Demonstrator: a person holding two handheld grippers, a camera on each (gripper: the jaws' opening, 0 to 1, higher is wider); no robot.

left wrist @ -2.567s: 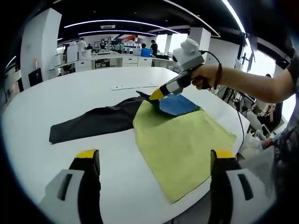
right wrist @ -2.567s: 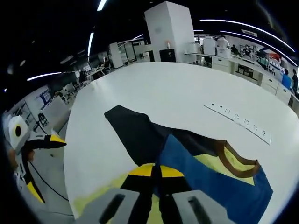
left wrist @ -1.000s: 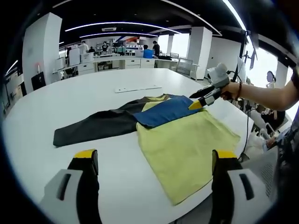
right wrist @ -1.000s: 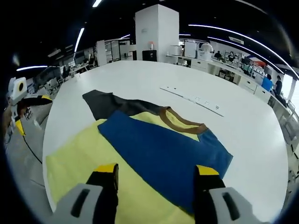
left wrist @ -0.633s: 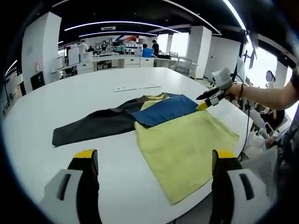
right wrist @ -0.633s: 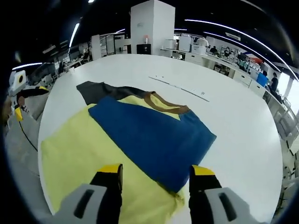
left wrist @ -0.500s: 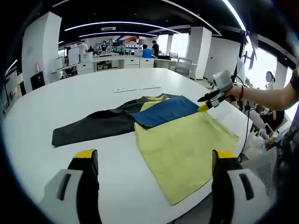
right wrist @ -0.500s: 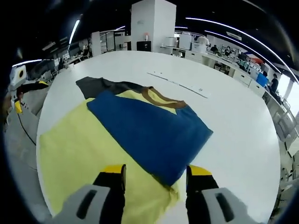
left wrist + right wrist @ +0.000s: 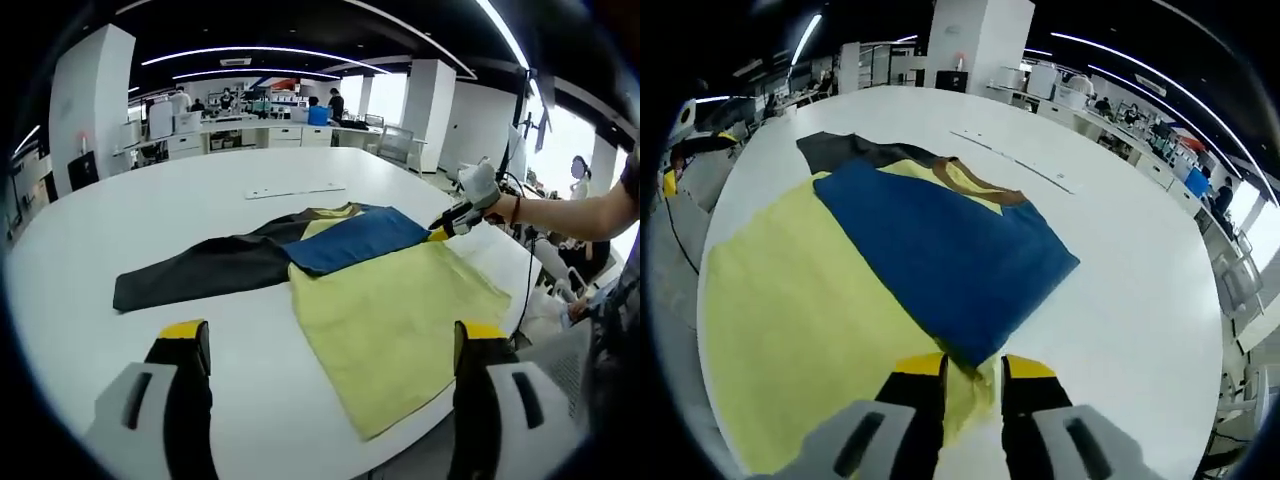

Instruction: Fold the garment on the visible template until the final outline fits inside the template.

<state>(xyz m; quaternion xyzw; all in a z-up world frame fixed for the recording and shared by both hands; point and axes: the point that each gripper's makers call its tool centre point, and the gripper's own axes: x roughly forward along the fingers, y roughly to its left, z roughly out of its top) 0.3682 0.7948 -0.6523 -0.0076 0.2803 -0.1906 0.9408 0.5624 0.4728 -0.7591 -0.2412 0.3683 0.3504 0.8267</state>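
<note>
- Wide apart stand the two yellow-tipped jaws of the left gripper [image 9: 325, 335] in the left gripper view, holding nothing, low over the near edge of the round white table [image 9: 150, 215].
- Ahead of them the garment [image 9: 330, 270] lies flat on the table: a yellow-green body nearest, a blue part folded across its far end, and a dark sleeve [image 9: 195, 272] stretched out to the left.
- At the far right corner of the garment the right gripper [image 9: 447, 226] reaches in, held by a person's hand [image 9: 492, 205]; a white strip [image 9: 295, 189] lies on the table well beyond.
- In the right gripper view, the right gripper [image 9: 971, 372] has its jaws drawn close together, the garment's [image 9: 840, 280] yellow corner between them just under the tip of the blue fold; whether they pinch it I cannot tell.
</note>
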